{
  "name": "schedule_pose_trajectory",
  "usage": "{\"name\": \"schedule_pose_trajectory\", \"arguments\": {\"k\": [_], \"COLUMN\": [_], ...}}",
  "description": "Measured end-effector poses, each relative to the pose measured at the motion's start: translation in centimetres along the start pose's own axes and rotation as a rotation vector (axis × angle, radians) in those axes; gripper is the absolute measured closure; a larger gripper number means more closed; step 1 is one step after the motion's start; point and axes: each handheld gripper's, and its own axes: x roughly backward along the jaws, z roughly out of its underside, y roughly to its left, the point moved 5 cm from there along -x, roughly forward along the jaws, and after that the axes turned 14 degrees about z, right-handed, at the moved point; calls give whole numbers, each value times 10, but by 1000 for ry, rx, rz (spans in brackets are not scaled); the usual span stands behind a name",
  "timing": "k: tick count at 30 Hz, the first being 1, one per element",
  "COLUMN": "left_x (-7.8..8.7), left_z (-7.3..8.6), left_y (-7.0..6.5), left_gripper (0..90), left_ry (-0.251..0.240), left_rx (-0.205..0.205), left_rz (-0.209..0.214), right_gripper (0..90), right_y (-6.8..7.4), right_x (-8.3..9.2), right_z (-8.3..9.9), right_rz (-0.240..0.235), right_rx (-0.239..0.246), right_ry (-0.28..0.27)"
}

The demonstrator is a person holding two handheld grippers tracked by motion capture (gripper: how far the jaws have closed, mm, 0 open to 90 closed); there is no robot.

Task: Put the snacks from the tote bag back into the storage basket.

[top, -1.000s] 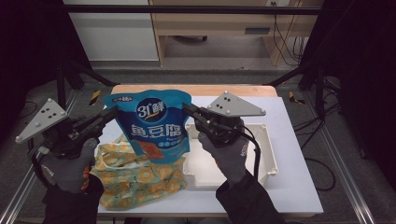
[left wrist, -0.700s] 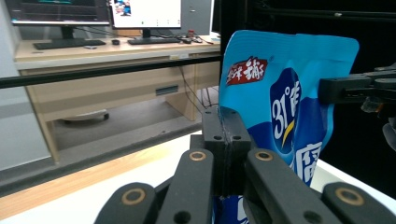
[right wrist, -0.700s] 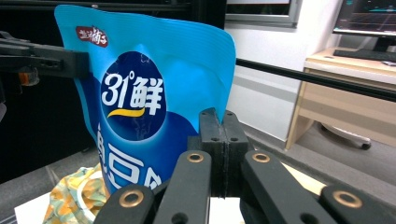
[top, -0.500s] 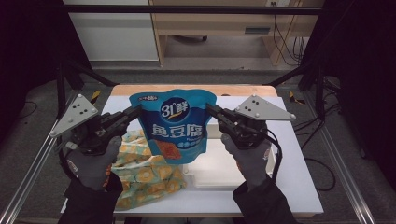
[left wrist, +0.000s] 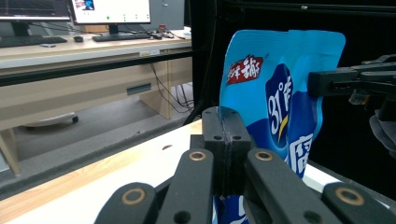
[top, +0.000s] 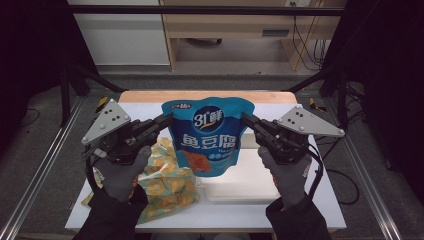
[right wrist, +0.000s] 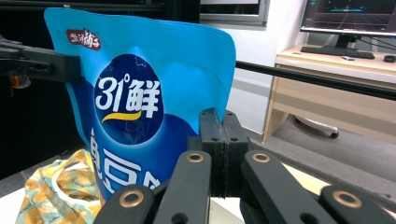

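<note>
A: Start with the biggest thing. What is under it all?

B: A white table with a wooden strip along its far edge. On it, right of centre near the front, lies a shallow white tray. To the left lies a crumpled yellow and green patterned bag, partly under the person's left forearm.

A: And the blue pouch?

B: The blue pouch is held upright in the air above the middle of the table, in front of the tray and the patterned bag. It is a glossy stand-up pouch, light blue along its ribbed top seal and darker blue lower down, with a round dark emblem reading "31°" in white, a small red label at its top left corner, large white characters below, and a picture of orange squares near the bottom. Its top edge bows slightly.

A: Who holds it?

B: Both tools. The left gripper has its jaws pressed together on the pouch's left edge, and the right gripper pinches the right edge the same way. In the left gripper view the closed left jaws grip the pouch's side.

A: And the hands?

B: Grey-gloved, in dark sleeves, near the front edge.
</note>
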Motion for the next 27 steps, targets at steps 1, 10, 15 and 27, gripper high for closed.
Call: {"name": "schedule_pose_trajectory", "arguments": {"k": [1,10,15,27], "left_x": [-2,-21,-30,-48], "left_z": [0,1,6,17], "left_y": [-1,-11,-15,-19], "left_gripper": [900,900,900,900], "left_ry": [1,20,25,47], "left_rx": [0,-8,-8,2], "left_rz": [6,38,59,86], "right_gripper": [900,900,900,900], "right_y": [-2,-19,-27,-41], "right_x": [1,12,17,22], "right_z": [1,8,14,30], "right_rz": [3,37,51,79], "right_rx": [1,-13,-16,-29], "right_ry": [-1,3,9,31]}}
